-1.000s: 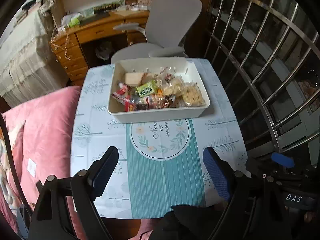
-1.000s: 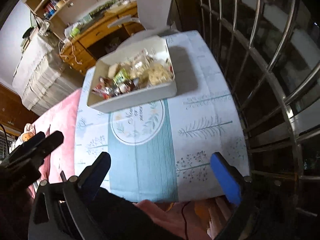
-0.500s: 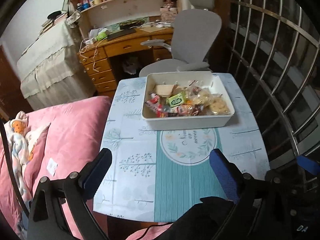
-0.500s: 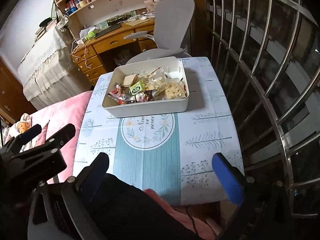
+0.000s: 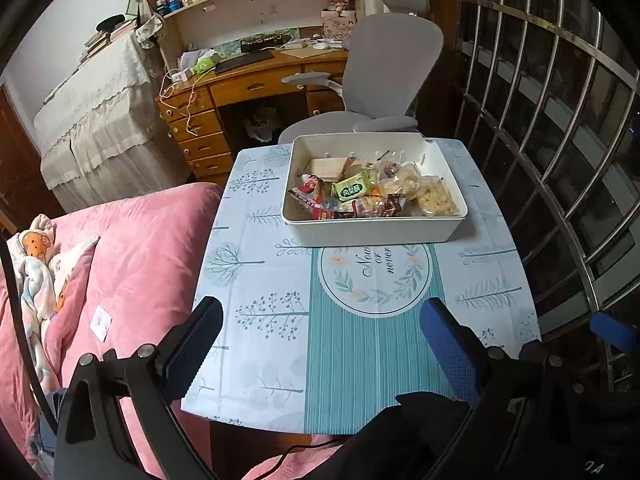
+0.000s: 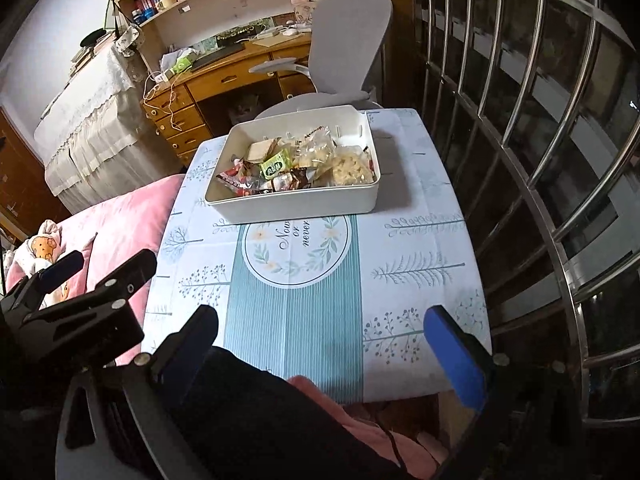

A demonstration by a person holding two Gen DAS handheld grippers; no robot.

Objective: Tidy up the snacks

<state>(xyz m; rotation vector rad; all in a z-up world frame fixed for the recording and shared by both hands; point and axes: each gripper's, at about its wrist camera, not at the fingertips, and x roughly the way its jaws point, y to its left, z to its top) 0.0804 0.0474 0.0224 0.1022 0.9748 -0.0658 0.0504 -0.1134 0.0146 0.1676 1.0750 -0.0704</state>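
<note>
A white rectangular bin [image 5: 374, 230] stands at the far side of the small table [image 5: 256, 280]; it also shows in the right wrist view [image 6: 296, 202]. It holds several wrapped snacks, among them a green packet [image 5: 352, 188] and a clear bag of pale puffed pieces [image 5: 434, 200]. My left gripper [image 5: 320, 332] is open and empty, held over the table's near edge, well short of the bin. My right gripper [image 6: 320, 332] is open and empty over the near edge too. The left gripper shows in the right wrist view [image 6: 80, 280] at the left.
A pink quilted bed [image 5: 120, 264] lies left of the table. A metal window grille [image 5: 560, 140] runs along the right. A grey office chair [image 5: 384, 80] and a wooden desk [image 5: 248, 84] stand behind the table. A dark sleeve [image 6: 280, 420] crosses the lower view.
Both grippers have pulled back and risen from the table, so the bin looks farther and more of the room shows. Both stayed open and empty.
</note>
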